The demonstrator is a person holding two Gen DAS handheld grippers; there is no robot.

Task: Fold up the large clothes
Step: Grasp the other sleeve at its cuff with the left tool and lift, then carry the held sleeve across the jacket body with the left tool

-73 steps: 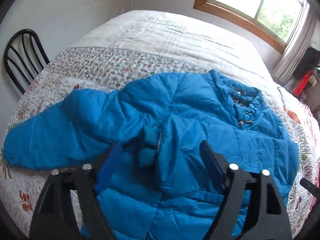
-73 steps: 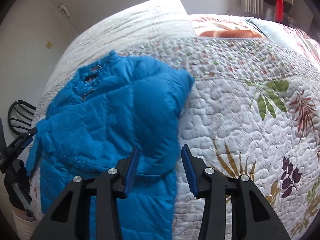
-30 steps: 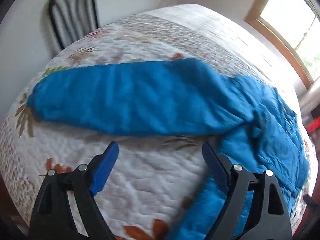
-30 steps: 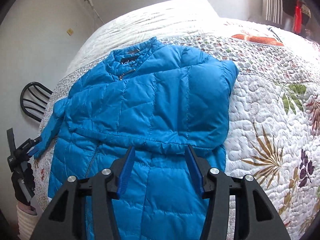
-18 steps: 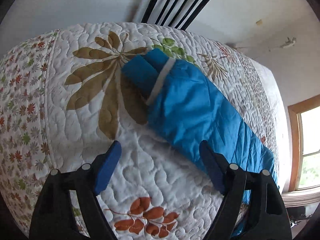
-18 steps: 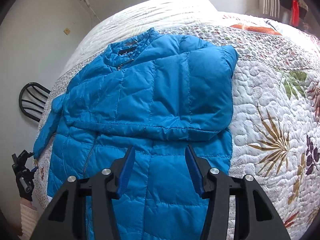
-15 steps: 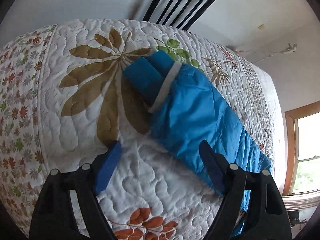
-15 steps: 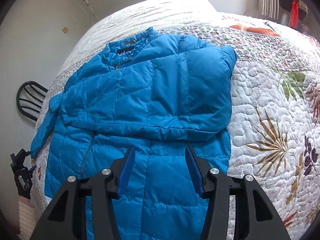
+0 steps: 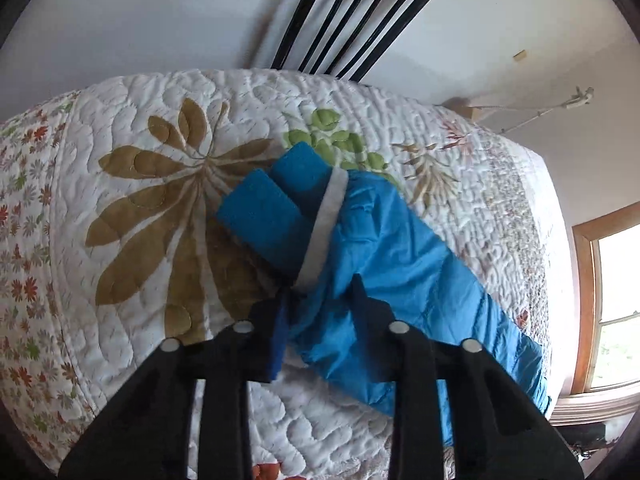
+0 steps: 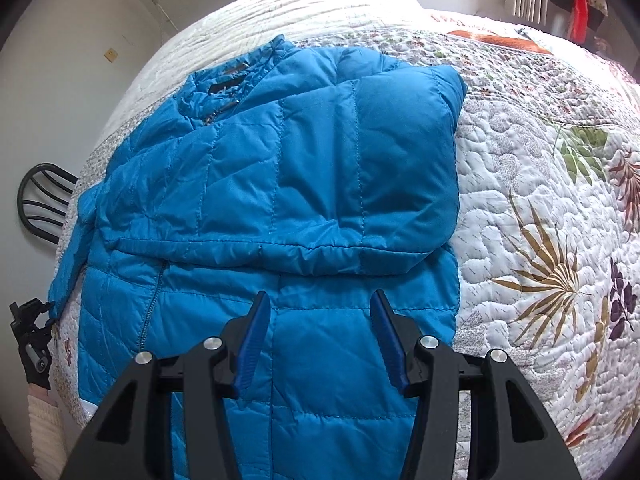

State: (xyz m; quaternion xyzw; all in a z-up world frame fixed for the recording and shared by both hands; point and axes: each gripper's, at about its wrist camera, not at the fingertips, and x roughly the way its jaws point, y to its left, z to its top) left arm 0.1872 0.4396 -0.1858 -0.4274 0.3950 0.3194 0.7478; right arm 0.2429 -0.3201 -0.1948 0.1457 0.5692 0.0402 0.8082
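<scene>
Clamping down now, the left gripper (image 9: 318, 308) has just been closing its jaws, and the blue fabric bunched between them says they have the sleeve (image 9: 384, 264), caught just behind the white band and the knit cuff (image 9: 280, 208). That is a sensible spot: pinch near the end and the whole length of the arm follows when it is carried across. The cuff itself lies free on the quilt, over the big tan leaf print, with the black chair (image 9: 352, 16) against the wall beyond.

Over on the other side, the right gripper (image 10: 318, 340) hangs about half open above the lower front of the blue puffer jacket (image 10: 280, 168), nothing between its pads; whether the tips brush the fabric I cannot tell. The jacket lies spread on the floral quilt (image 10: 540, 220), collar towards the far end of the bed, and its other sleeve is already folded in across the chest, making a neat padded flap. So the outstretched sleeve is the loose end left, running off towards the bed's edge where the left gripper shows small, at the margin of the right wrist view.
</scene>
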